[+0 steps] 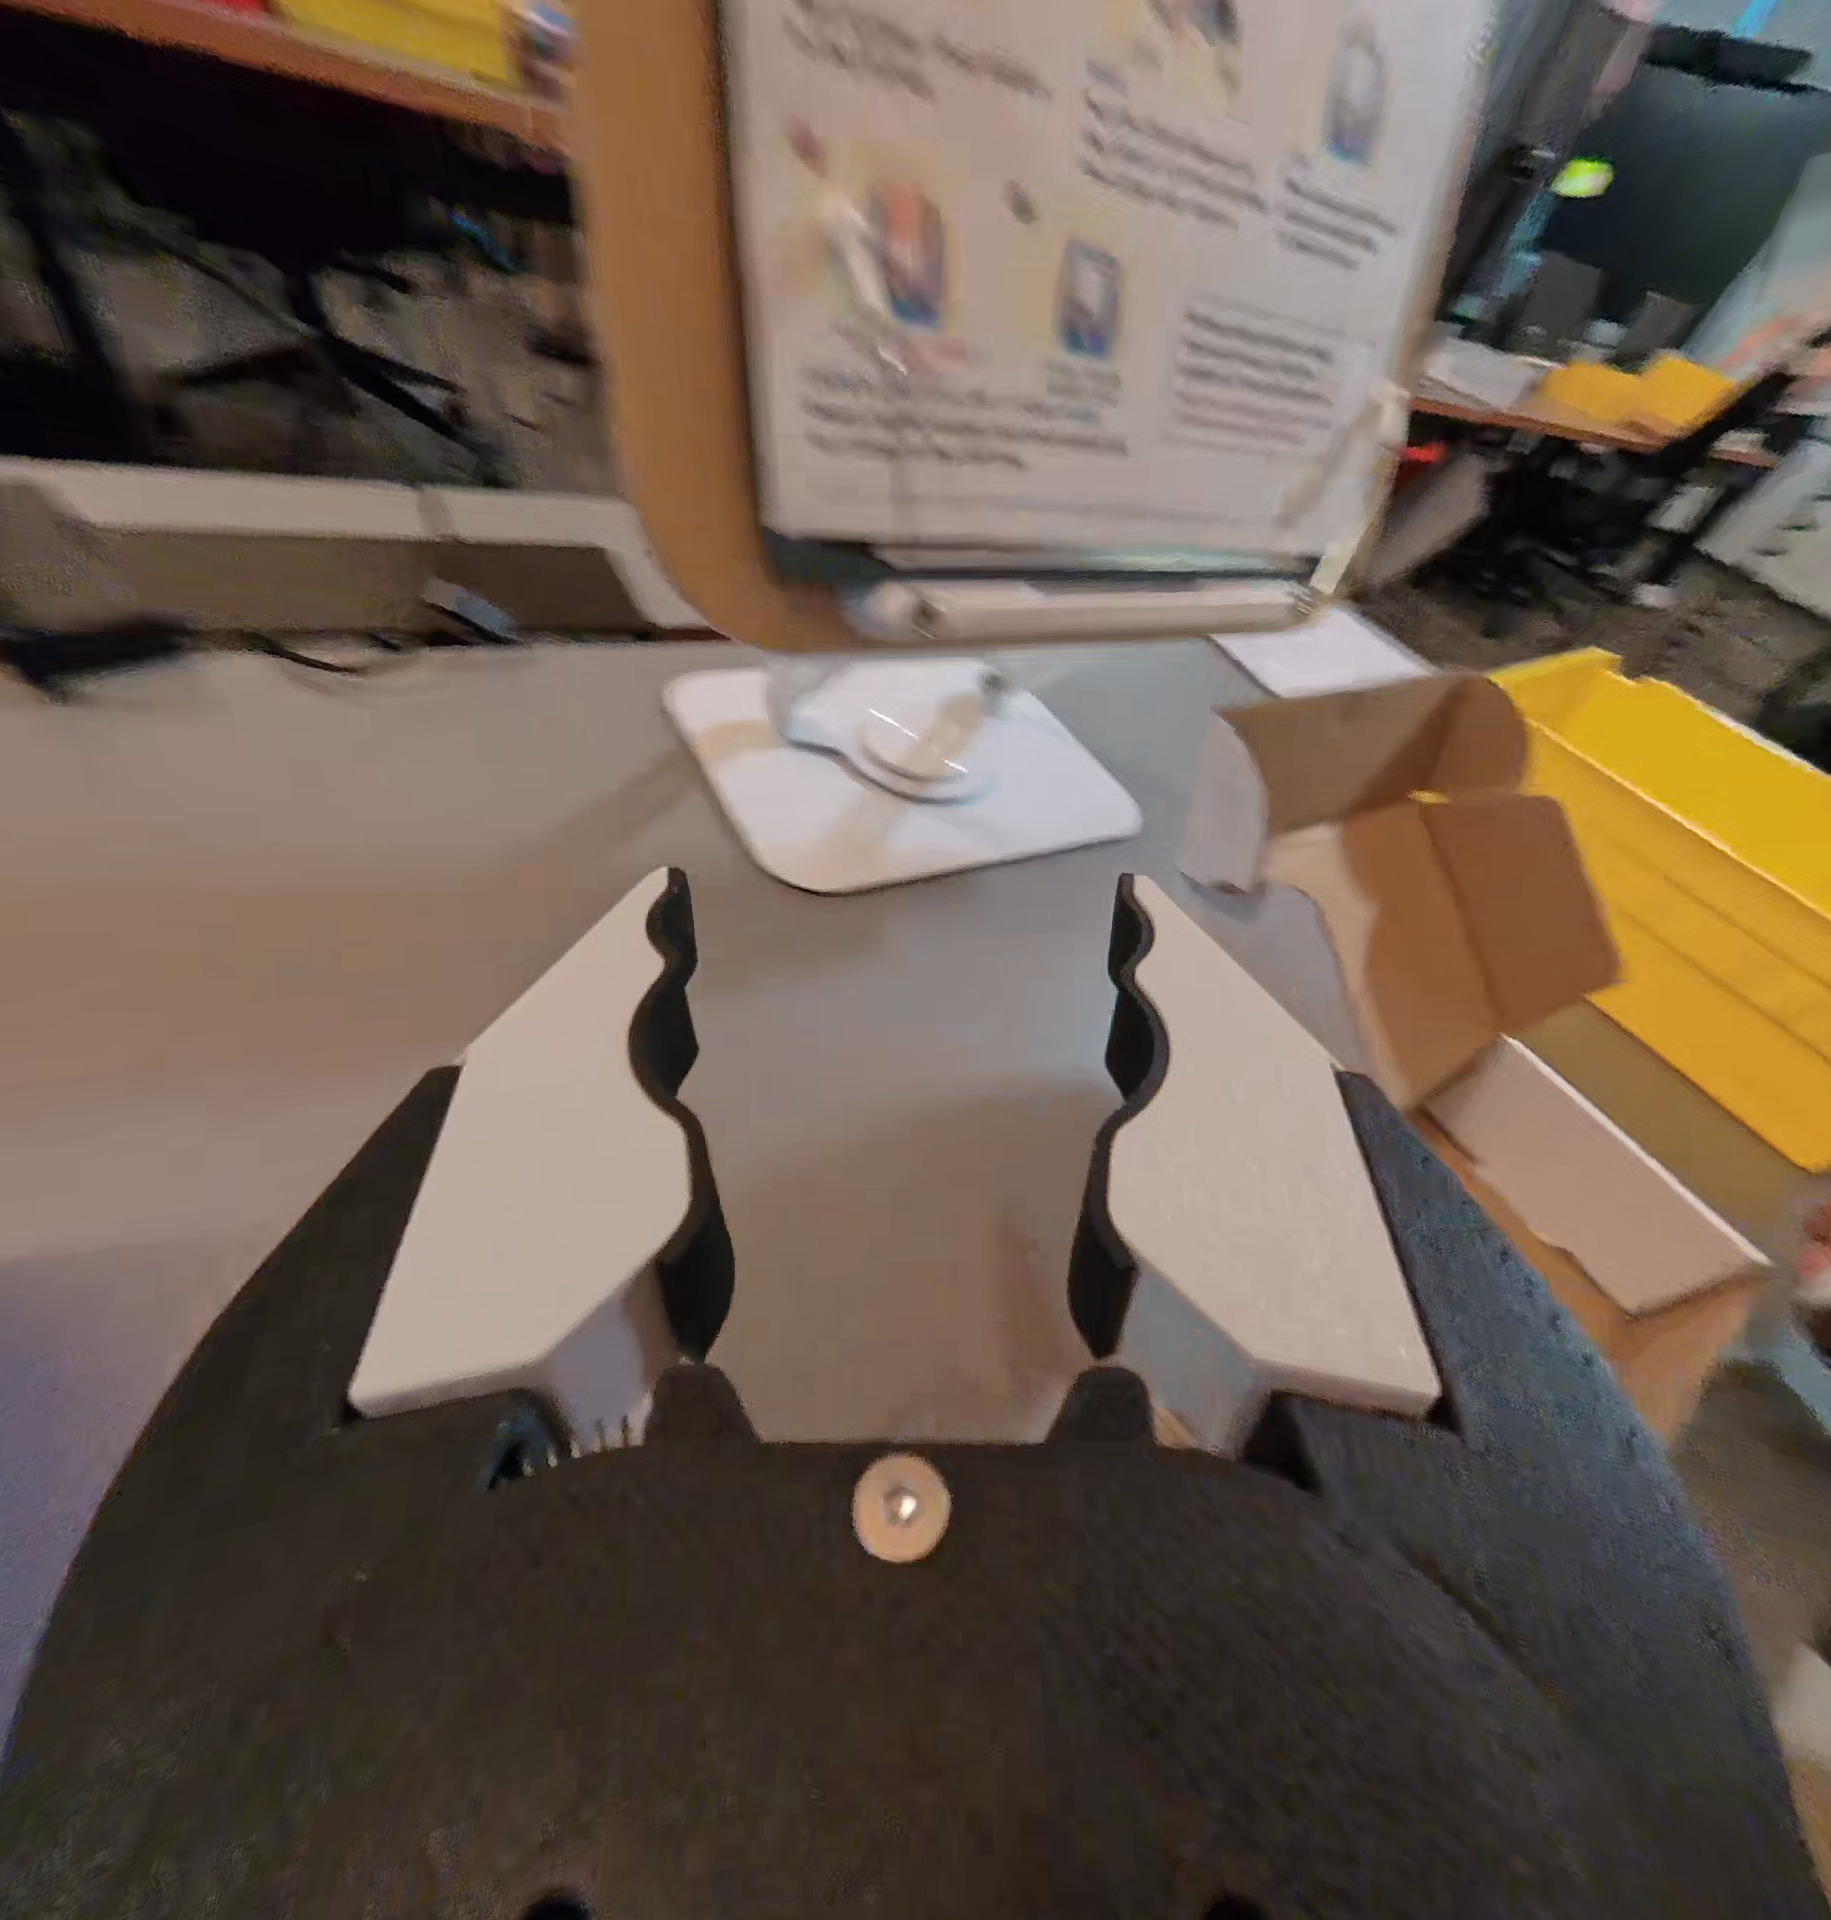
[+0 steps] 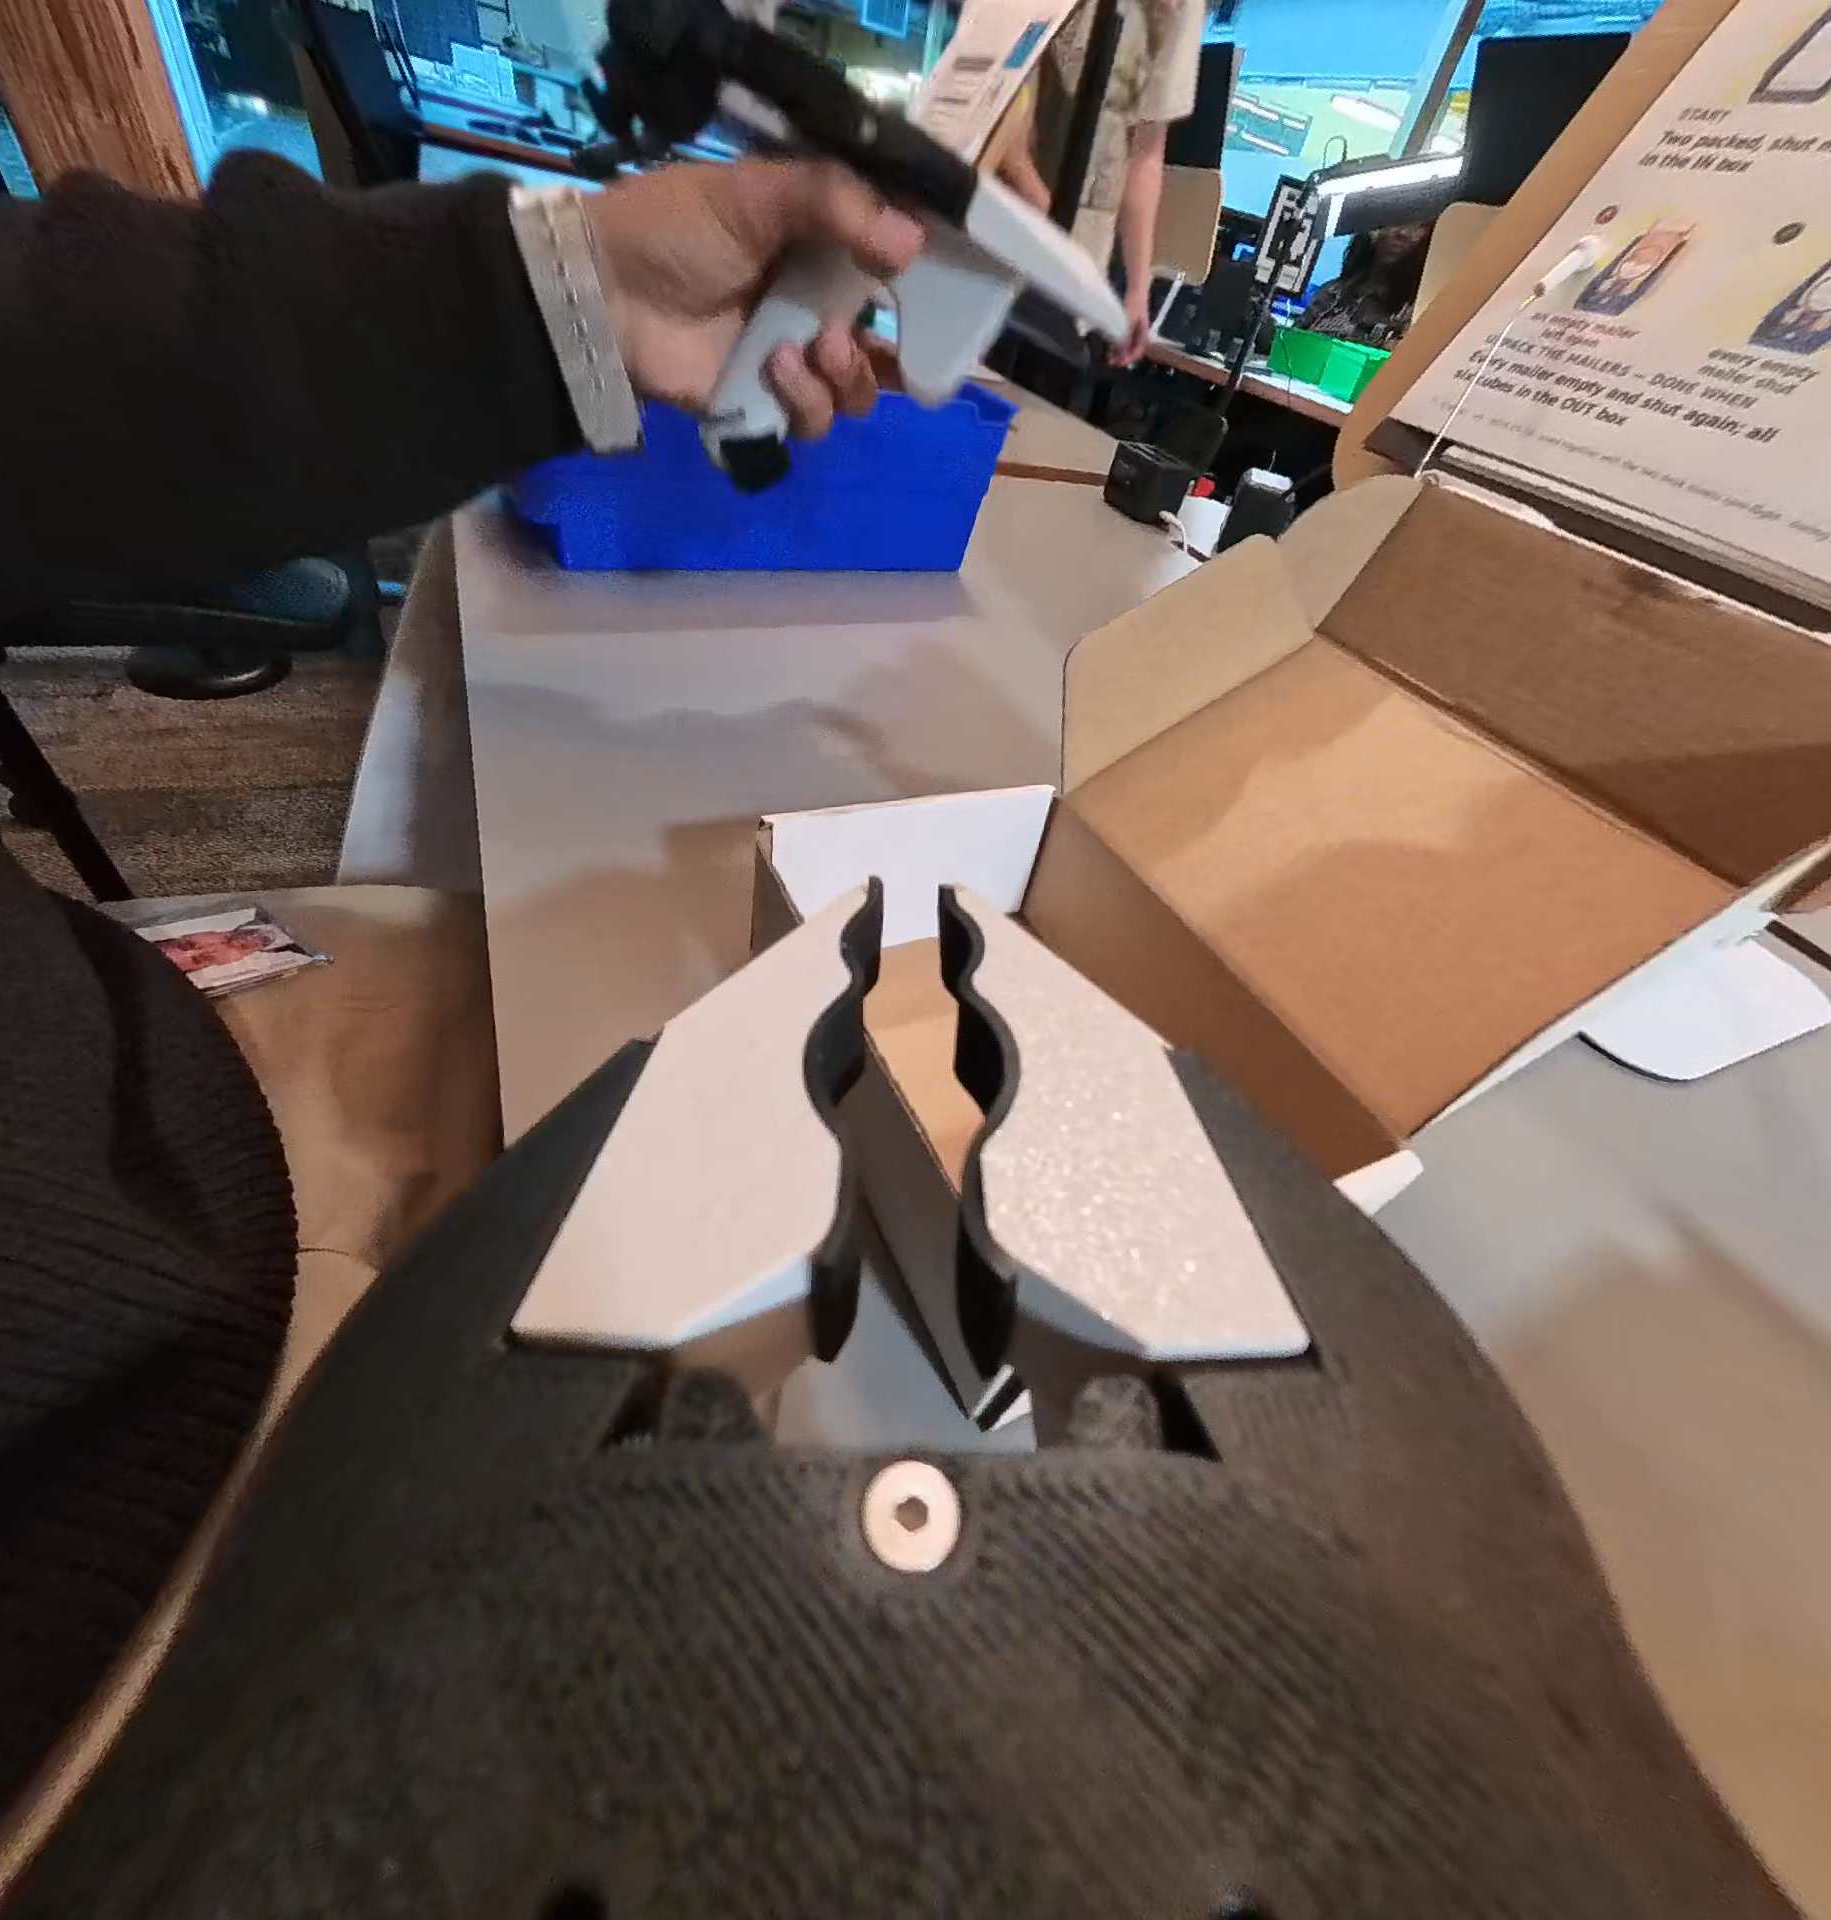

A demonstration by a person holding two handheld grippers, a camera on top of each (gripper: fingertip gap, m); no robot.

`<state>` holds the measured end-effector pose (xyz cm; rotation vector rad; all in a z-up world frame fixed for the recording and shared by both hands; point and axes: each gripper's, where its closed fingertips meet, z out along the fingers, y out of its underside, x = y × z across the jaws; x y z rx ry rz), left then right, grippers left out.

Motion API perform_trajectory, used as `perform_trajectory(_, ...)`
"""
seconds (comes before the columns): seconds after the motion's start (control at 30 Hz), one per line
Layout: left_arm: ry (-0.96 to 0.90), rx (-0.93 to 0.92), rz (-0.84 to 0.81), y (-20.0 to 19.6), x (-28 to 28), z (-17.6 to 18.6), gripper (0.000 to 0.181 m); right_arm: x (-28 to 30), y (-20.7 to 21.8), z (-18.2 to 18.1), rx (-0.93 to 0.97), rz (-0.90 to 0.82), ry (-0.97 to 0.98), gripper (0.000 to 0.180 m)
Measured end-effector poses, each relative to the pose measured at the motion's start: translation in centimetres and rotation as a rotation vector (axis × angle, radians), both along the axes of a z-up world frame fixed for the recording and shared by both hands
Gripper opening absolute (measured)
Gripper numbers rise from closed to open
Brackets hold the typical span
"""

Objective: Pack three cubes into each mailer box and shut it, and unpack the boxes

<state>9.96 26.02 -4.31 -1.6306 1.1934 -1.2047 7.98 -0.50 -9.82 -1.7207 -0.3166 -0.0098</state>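
Note:
An open white mailer box [image 2: 1358, 883] with a brown inside lies on the grey table [image 2: 682, 707]; no cubes show in it. My right gripper [image 2: 909, 894] is closed on the box's near wall, with the cardboard edge between its fingers. The same box [image 1: 1462, 935] shows at the right of the left wrist view, lid flaps raised. My left gripper [image 1: 900, 894] is open and empty above bare table. It also shows in the right wrist view [image 2: 1108, 312], held up in a hand over the far side of the table.
A yellow bin [image 1: 1721, 883] stands right of the box. A blue bin [image 2: 786, 509] stands at the table's far end. An instruction board [image 1: 1046, 260] on a white stand base [image 1: 890, 800] rises behind the box. A person [image 2: 1119, 135] stands in the background. The gap from one gripper's tips to the other's is roughly 25 cm.

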Motion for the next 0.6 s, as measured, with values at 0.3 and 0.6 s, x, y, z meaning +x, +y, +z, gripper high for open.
perform_trajectory(0.3, 0.238, 0.134, 0.509, 16.6, -13.7, 2.5, 0.071, -0.6, 0.4, -0.8, -0.031, 0.021, -0.045, 0.009)
perform_trajectory(0.6, 0.771, 0.158, 0.63, 20.8, -24.8, -7.0, 0.079, -1.6, 1.7, 2.4, 0.112, 0.046, -0.101, 0.009)
